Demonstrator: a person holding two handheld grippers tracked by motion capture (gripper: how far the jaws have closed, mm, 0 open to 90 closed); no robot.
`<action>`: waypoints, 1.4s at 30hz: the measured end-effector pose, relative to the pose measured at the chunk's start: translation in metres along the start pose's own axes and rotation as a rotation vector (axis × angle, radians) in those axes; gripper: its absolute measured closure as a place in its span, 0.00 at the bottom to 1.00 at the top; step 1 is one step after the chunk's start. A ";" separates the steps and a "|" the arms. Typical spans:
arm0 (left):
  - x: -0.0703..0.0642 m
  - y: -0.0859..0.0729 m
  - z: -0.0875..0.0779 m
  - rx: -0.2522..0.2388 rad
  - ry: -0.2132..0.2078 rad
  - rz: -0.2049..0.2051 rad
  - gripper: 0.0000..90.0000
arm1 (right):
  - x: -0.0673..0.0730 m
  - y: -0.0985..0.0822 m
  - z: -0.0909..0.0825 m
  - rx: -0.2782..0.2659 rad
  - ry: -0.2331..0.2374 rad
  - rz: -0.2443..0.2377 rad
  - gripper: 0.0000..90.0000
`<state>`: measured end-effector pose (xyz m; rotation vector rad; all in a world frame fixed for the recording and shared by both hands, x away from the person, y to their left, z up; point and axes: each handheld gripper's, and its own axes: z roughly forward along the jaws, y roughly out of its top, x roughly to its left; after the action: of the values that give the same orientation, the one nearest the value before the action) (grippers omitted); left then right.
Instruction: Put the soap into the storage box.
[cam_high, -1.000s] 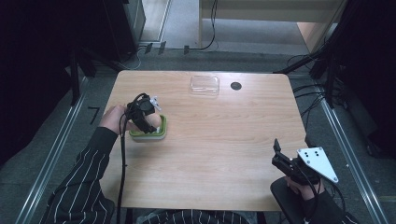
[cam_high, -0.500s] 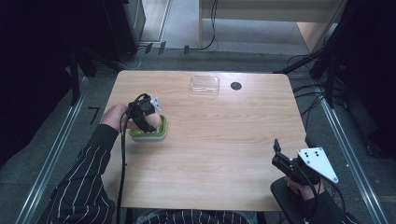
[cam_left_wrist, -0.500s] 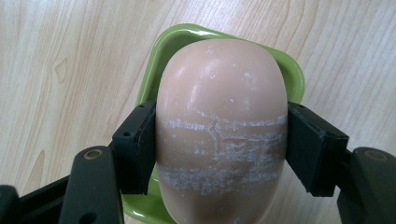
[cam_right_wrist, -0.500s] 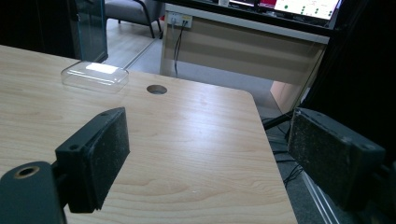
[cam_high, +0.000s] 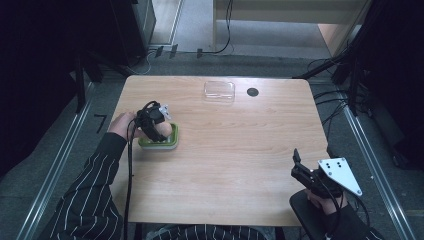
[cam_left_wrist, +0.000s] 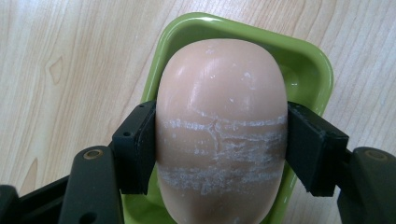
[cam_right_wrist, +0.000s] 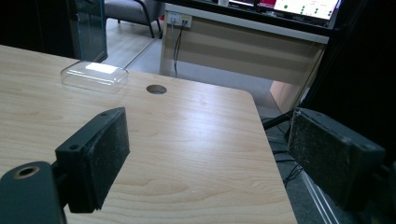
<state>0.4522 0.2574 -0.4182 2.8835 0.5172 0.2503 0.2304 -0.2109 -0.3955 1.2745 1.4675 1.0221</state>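
A peach-coloured oval bar of soap (cam_left_wrist: 220, 126), streaked with white marks, is clamped between both jaws of my left gripper (cam_left_wrist: 219, 144) directly over a green soap dish (cam_left_wrist: 308, 70). From above, that gripper (cam_high: 152, 121) covers the dish (cam_high: 170, 142) at the table's left side. Whether the soap rests in the dish or hangs just above it, I cannot tell. My right gripper (cam_high: 299, 167) hovers at the table's front right corner with its jaws wide apart and nothing between its pads (cam_right_wrist: 109, 154).
A clear plastic lid (cam_high: 219, 91) lies at the back centre of the wooden table (cam_high: 240, 150), beside a round cable hole (cam_high: 252, 92). In the right gripper view the lid (cam_right_wrist: 95, 74) and hole (cam_right_wrist: 156, 89) lie far ahead. Dark equipment and cables surround the table.
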 end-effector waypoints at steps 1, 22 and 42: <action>0.000 0.000 0.000 0.003 0.002 0.001 0.37 | 0.000 0.000 0.000 0.000 0.000 0.000 0.15; 0.001 -0.004 0.013 0.016 0.004 0.002 0.37 | 0.000 0.000 0.000 0.000 0.000 0.000 0.15; 0.004 -0.009 0.014 -0.014 -0.019 -0.022 0.36 | -0.001 -0.001 0.000 0.000 -0.002 0.004 0.15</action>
<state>0.4561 0.2646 -0.4330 2.8620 0.5416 0.2222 0.2301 -0.2123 -0.3959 1.2786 1.4637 1.0238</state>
